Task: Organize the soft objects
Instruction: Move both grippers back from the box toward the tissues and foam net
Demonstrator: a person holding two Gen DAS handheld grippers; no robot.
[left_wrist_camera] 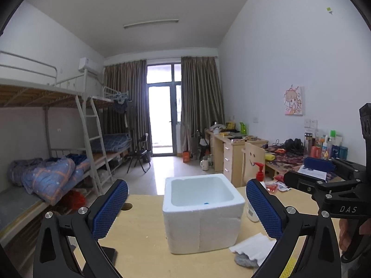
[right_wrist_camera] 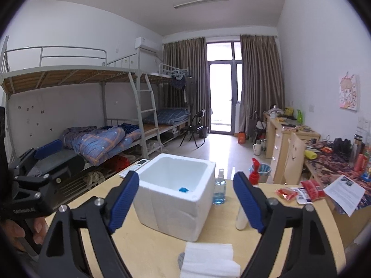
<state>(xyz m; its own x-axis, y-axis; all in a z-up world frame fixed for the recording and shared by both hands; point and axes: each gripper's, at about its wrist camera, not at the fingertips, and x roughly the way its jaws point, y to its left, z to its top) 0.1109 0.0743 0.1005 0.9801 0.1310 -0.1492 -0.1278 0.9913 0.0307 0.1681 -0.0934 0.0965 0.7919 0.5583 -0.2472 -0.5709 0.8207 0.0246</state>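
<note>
A white foam box [left_wrist_camera: 203, 210] stands open on the wooden table [left_wrist_camera: 143, 250]; it also shows in the right wrist view [right_wrist_camera: 176, 197]. A small blue object [right_wrist_camera: 184, 189] lies inside it. A white foam sheet [left_wrist_camera: 254, 246] lies over a grey soft object [left_wrist_camera: 243, 260] in front of the box; the sheet [right_wrist_camera: 208, 259] and grey object [right_wrist_camera: 181, 258] show in the right wrist view. My left gripper [left_wrist_camera: 186, 205] is open and empty above the table, in front of the box. My right gripper [right_wrist_camera: 185, 199] is open and empty, to the right of the left.
A blue spray bottle [right_wrist_camera: 219, 188], a red pump bottle [left_wrist_camera: 260, 172] and a white bottle [right_wrist_camera: 241, 219] stand right of the box. Red packets [right_wrist_camera: 301, 191] and a paper [right_wrist_camera: 344, 191] lie at the right. A remote [right_wrist_camera: 140, 163] lies beyond the box. A dark phone [left_wrist_camera: 109, 254] lies left.
</note>
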